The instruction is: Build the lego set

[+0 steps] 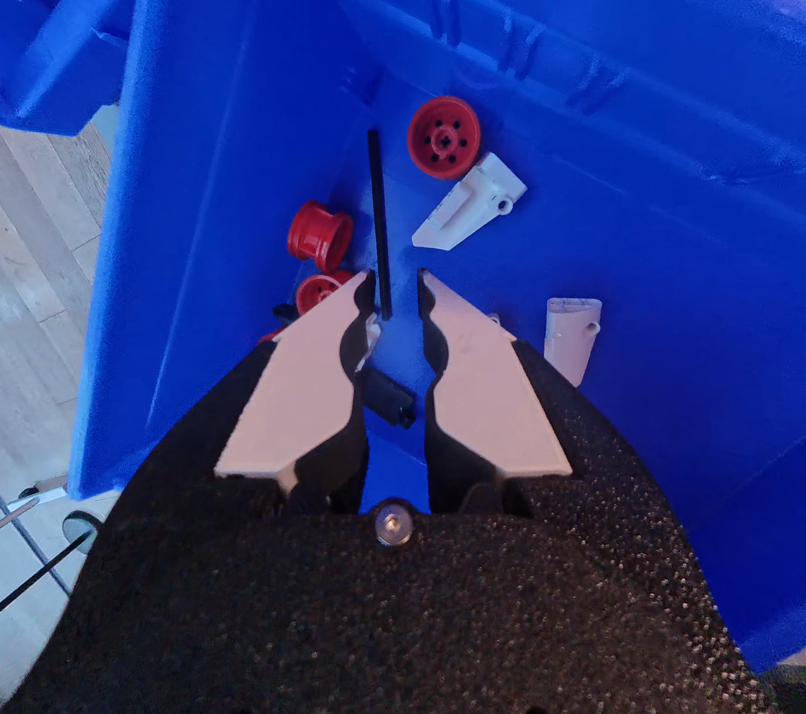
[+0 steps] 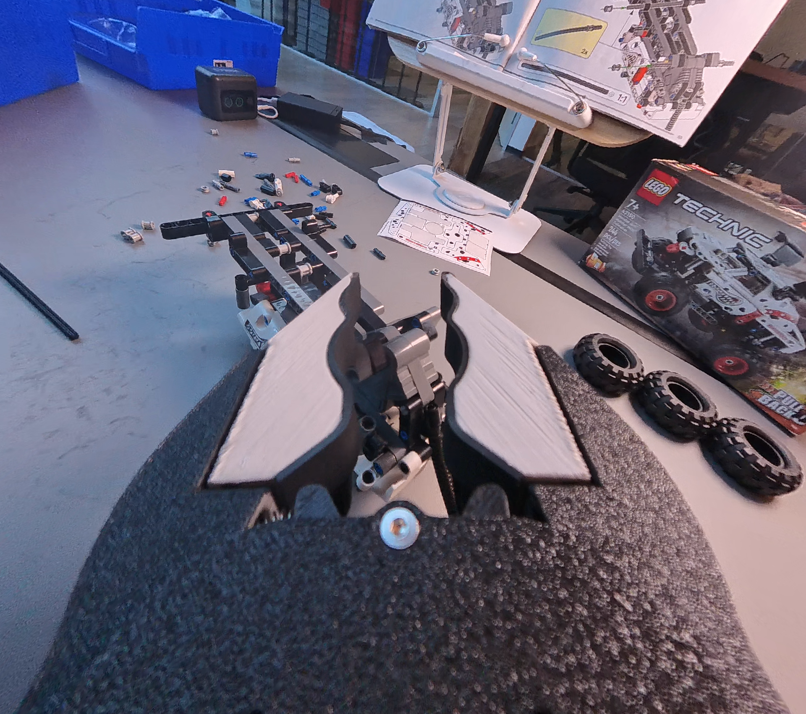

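Observation:
My left gripper [image 1: 396,278] is open and reaches down into a blue bin [image 1: 218,169]. A thin black axle [image 1: 378,213] lies on the bin floor with its near end between my fingertips. Three red wheel hubs [image 1: 444,138] [image 1: 319,230] [image 1: 320,289], two white panels [image 1: 471,207] [image 1: 571,335] and a black piece [image 1: 388,394] lie around it. My right gripper [image 2: 400,278] is shut on the near end of the black and grey model chassis [image 2: 270,244], which rests on the grey table [image 2: 109,344].
Three black tyres [image 2: 678,403] lie at the right before the set's box [image 2: 719,265]. An open booklet [image 2: 567,8] sits on a white stand beside a sticker sheet [image 2: 436,235]. Loose small pieces [image 2: 270,183], a long black rod [image 2: 39,305], a black device [image 2: 227,91] and blue bins [image 2: 174,34] lie beyond. Left tips to right tips: about 65 centimetres. It is some 8 centimetres from my left tips to the black piece [image 1: 388,394].

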Demonstrator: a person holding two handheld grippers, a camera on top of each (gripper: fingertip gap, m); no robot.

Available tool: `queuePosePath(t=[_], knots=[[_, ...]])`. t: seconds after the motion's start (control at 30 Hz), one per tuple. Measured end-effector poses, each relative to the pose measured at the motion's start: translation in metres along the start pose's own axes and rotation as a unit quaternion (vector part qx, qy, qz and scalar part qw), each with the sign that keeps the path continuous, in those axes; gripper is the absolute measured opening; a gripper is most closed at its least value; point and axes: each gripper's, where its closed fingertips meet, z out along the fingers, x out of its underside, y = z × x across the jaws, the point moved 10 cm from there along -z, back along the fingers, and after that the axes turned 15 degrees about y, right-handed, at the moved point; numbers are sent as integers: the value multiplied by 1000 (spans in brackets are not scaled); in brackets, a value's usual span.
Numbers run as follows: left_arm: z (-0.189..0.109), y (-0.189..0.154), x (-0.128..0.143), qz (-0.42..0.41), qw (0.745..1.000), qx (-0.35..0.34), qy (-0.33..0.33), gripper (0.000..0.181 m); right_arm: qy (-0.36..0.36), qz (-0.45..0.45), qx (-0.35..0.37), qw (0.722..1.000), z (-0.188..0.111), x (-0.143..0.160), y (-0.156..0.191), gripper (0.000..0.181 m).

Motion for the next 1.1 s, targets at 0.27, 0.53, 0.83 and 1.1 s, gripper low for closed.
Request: queuePosePath(t=[0.27,0.53,0.83,1.1], knots=[[26,8,-10,2,999,-1,49,12,6,-2,4,1000,0,2,0,35],[16,3,-15,0,998,12,67,2,2,-9,4,1000,-2,0,2,35],[-160,-83,-18,91,985,-58,-136,2,-17,6,9,1000,-11,-2,-7,36],[-147,-315,-55,348,900,160,-209,3,12,-13,-99,995,-11,-6,-13,66]])
